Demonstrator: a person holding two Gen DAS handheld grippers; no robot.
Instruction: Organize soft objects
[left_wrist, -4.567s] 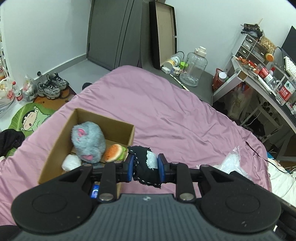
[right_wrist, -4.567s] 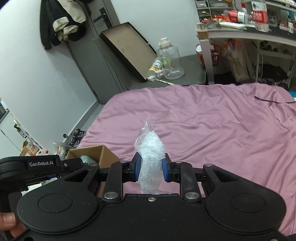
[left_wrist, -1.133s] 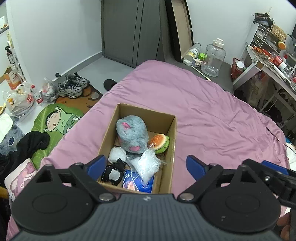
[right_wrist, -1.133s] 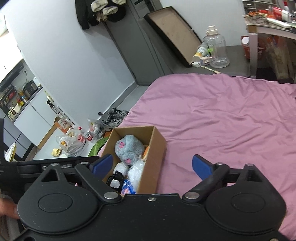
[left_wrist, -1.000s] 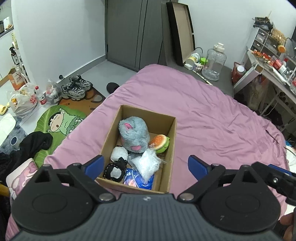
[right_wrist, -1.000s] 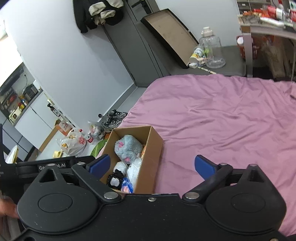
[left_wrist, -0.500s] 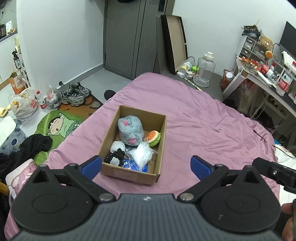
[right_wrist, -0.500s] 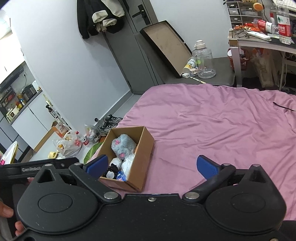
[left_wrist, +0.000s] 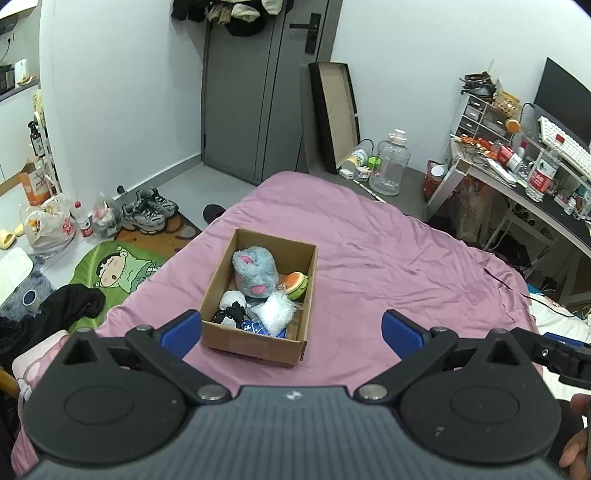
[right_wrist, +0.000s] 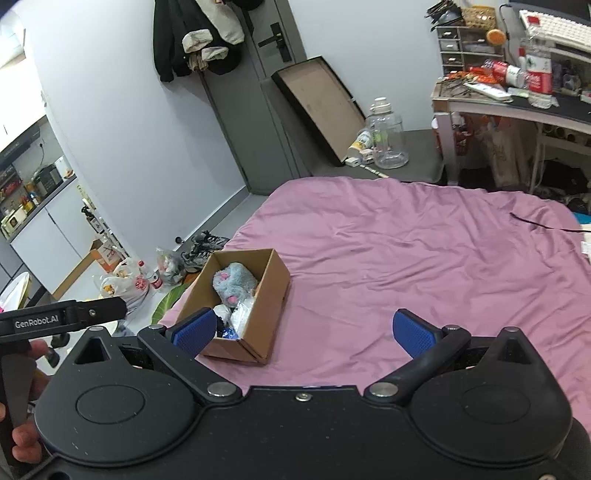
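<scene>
A brown cardboard box (left_wrist: 255, 345) stands on the purple bedsheet (left_wrist: 388, 266) near the bed's left edge. In it lie a grey plush toy (left_wrist: 255, 271), an orange and green burger toy (left_wrist: 294, 283), a clear plastic bag (left_wrist: 275, 314), a black and white soft item (left_wrist: 229, 314), a white ball (left_wrist: 232, 298) and a blue packet (left_wrist: 255, 326). The box also shows in the right wrist view (right_wrist: 266, 317). My left gripper (left_wrist: 291, 330) is open and empty, high above and in front of the box. My right gripper (right_wrist: 303, 330) is open and empty, to the box's right.
Shoes (left_wrist: 147, 210), bags (left_wrist: 50, 229) and a green cartoon mat (left_wrist: 114, 269) lie on the floor left of the bed. A water jug (left_wrist: 389, 168) and a leaning tray (left_wrist: 334, 114) stand beyond the bed. A cluttered desk (left_wrist: 517, 184) stands at right.
Earlier the left gripper held the black item and the right the plastic bag; both now lie in the box. Both grippers have opened and drawn back and up, so the box looks smaller.
</scene>
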